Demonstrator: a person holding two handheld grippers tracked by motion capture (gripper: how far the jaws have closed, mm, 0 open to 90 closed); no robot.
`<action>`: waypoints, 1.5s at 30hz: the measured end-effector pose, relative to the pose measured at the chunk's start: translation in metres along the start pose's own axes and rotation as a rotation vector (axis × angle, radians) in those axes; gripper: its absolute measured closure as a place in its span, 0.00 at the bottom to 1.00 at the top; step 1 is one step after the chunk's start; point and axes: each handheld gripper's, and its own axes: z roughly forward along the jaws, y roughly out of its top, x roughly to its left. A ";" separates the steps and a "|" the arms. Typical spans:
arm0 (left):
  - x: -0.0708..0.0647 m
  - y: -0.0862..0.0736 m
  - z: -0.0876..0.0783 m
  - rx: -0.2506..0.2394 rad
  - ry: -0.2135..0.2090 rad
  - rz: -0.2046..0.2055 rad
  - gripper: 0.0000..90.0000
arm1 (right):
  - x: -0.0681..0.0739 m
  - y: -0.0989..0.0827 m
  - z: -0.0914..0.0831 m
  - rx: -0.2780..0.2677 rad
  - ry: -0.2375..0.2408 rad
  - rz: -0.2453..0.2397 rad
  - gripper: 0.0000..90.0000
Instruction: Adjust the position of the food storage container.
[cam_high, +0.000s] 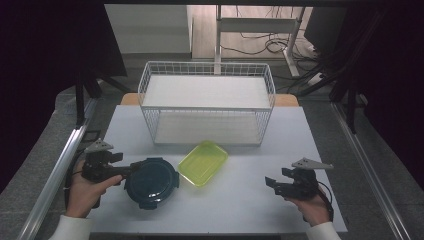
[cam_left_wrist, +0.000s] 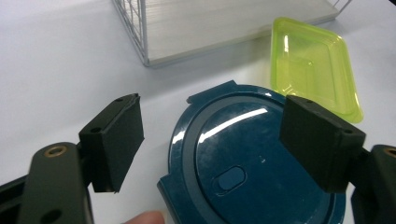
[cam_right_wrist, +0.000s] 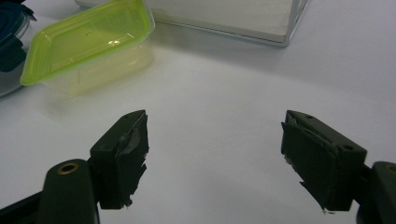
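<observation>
Container: a round dark-blue lidded container (cam_high: 151, 182) sits on the worktop (cam_high: 240, 200) at about 7 o'clock, touching the yellow-green tub (cam_high: 203, 162) at its 2 o'clock.
Left gripper (cam_left_wrist: 210, 140): fingers apart, poised over the lid's rim, nothing between them.
Right gripper (cam_right_wrist: 215, 158): fingers apart over bare worktop at 4 o'clock.
Handling: probably light, stiff, glossy, slippery plastic.
Hold: likely best across the rim or a latch tab (cam_left_wrist: 212, 93).

A white worktop (cam_high: 240, 200) carries a round dark-blue container (cam_high: 151, 182) at the left tool's (cam_high: 131, 170) tip, a lime-green container (cam_high: 203, 162) just beyond it, and a wire basket (cam_high: 207, 102) farther back.
</observation>
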 end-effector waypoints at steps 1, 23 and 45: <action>-0.001 0.001 0.000 0.000 -0.005 0.003 0.26 | 0.001 0.000 -0.001 0.006 0.000 0.001 0.26; 0.027 0.026 0.036 0.102 -0.028 0.051 0.83 | -0.002 -0.004 0.004 0.028 -0.009 0.005 0.26; 0.034 0.050 0.104 0.379 -0.097 0.251 1.00 | -0.006 -0.010 0.005 0.054 -0.026 0.012 0.26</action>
